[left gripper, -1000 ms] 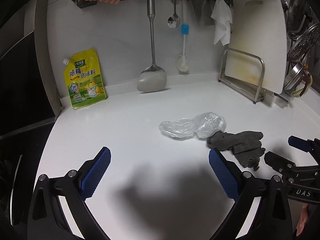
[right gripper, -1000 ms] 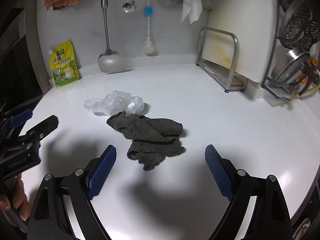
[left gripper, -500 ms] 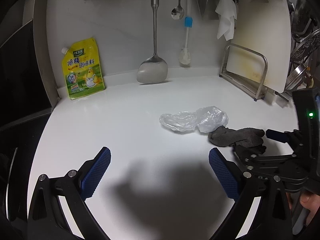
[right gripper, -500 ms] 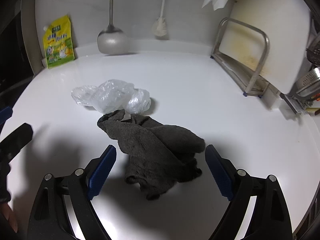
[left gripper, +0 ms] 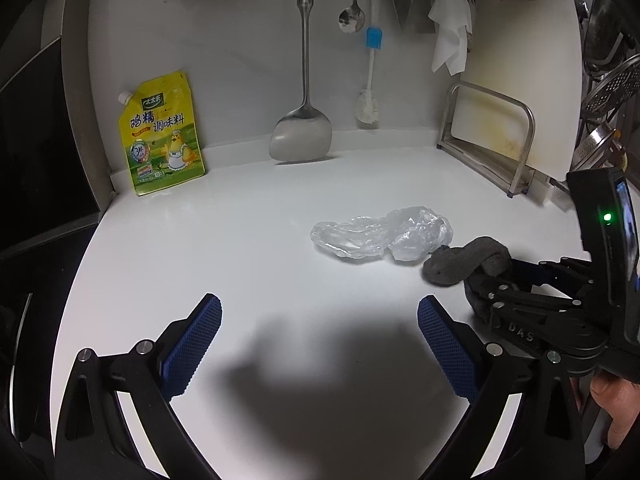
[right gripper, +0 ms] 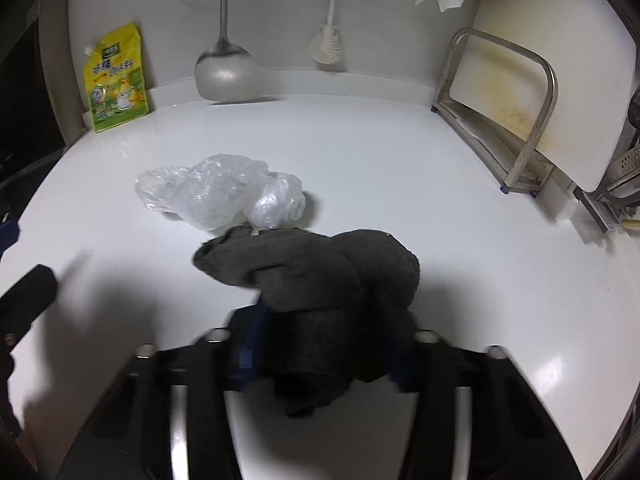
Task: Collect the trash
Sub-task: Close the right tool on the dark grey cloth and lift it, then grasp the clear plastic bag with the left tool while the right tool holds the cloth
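Two grippers showed over the white counter point(left gripper: 248, 248). At the bottom of the left wrist view, the left gripper point(left gripper: 320, 344) hung with its blue pads point(left gripper: 192, 344) wide apart and nothing between them. At the lower centre of the right wrist view, the right gripper point(right gripper: 324, 344) was pinched tight on the dark grey cloth point(right gripper: 320, 272), which bulged up between the jaws. Just above it, touching the cloth's upper edge, lay the crumpled clear plastic bag point(right gripper: 220, 192). A yellow seasoning pouch point(left gripper: 162, 136) leaned against the wall at upper left.
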`<state>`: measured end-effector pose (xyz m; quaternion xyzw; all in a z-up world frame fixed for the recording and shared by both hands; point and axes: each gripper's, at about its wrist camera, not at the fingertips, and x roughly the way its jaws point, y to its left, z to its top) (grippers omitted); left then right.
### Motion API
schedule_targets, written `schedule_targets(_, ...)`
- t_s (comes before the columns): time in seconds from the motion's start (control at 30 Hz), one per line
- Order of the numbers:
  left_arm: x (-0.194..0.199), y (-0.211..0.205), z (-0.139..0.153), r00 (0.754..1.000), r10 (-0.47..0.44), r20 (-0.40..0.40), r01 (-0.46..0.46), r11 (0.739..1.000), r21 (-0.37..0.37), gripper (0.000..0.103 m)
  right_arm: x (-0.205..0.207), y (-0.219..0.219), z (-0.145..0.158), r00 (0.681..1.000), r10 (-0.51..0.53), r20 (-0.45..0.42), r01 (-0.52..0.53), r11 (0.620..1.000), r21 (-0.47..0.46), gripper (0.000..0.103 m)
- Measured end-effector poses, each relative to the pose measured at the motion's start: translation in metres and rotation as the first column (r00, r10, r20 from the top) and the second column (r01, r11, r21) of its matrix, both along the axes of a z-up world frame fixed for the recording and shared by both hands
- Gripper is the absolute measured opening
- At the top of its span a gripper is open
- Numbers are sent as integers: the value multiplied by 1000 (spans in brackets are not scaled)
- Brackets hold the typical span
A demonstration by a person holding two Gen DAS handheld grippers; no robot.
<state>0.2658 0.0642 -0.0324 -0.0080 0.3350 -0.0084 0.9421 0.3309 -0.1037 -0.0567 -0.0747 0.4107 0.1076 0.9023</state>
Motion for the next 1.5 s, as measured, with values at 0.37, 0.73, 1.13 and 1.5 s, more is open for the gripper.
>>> schedule_targets(0.37, 14, -16, 0, 1000, -8, -24, 7, 999, -54, 97, -15, -53, 21, 994, -102, 47, 97, 990, 104, 30)
schedule_targets(0.73, 56, -51, -5, 999, 10, -35, -11, 1000, -22, 97, -6, -105, 24, 983, -178, 52, 166, 969, 183, 29)
schedule_targets(1.13, 94, -82, -15, 998, -10, -60, 14, 998, 63, 97, -10, -119, 28, 982, -188, 36, 173, 951, 255, 29)
schedule_targets(1.5, 116, -86, -26, 992, -11, -129, 17, 999, 46, 86, -9, -113, 26, 985, -168, 34, 154, 954, 256, 29)
